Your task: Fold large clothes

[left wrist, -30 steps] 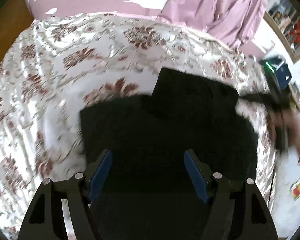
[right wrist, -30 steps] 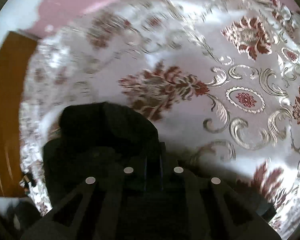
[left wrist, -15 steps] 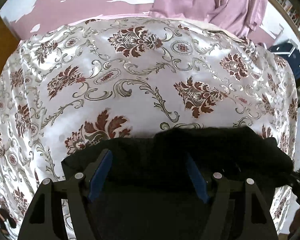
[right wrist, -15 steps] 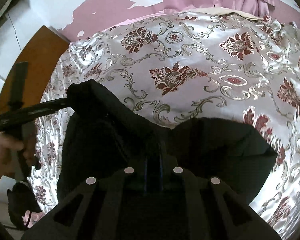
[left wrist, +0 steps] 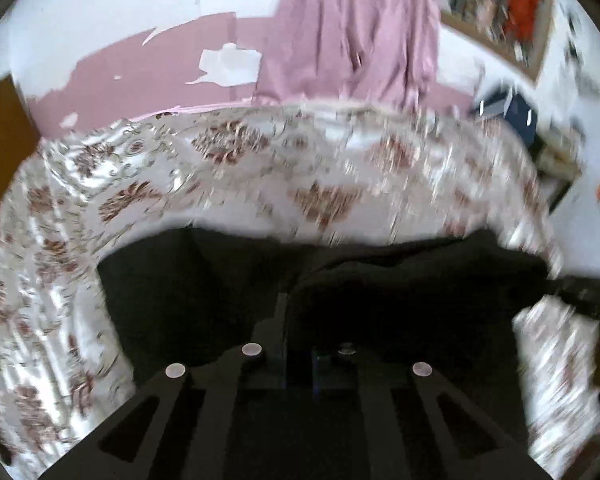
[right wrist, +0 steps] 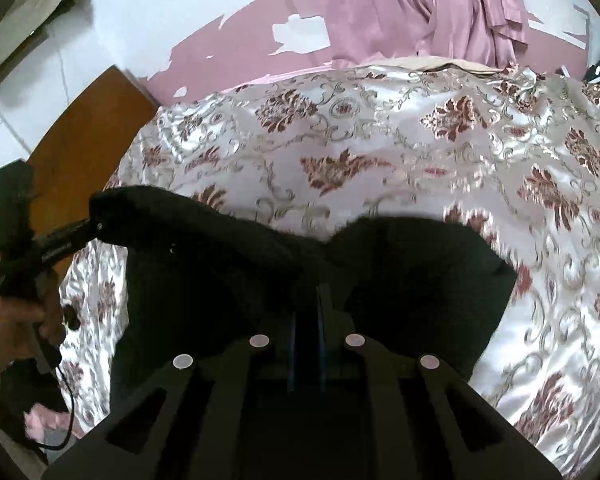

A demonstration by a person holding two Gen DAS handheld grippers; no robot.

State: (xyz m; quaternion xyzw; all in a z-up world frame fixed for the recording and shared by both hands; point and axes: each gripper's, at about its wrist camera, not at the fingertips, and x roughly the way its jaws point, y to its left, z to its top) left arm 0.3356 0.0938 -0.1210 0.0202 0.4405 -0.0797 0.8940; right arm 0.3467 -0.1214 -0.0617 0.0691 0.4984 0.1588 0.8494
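A large black garment hangs between both grippers above the floral bedspread. In the left wrist view, my left gripper is shut on the garment's edge; the view is blurred. In the right wrist view, my right gripper is shut on the black garment, which bunches around the fingers. My left gripper also shows at the left of that view, held by a hand and pinching a corner of the garment.
The bed's satin cover spreads ahead. A wooden headboard is at the left. A pink curtain hangs on the peeling wall behind. A dark box and shelves stand at the far right.
My left gripper has shut on the garment's edge; it was open half a second ago. Both grippers have risen with the garment, and the views tilt up toward the wall.
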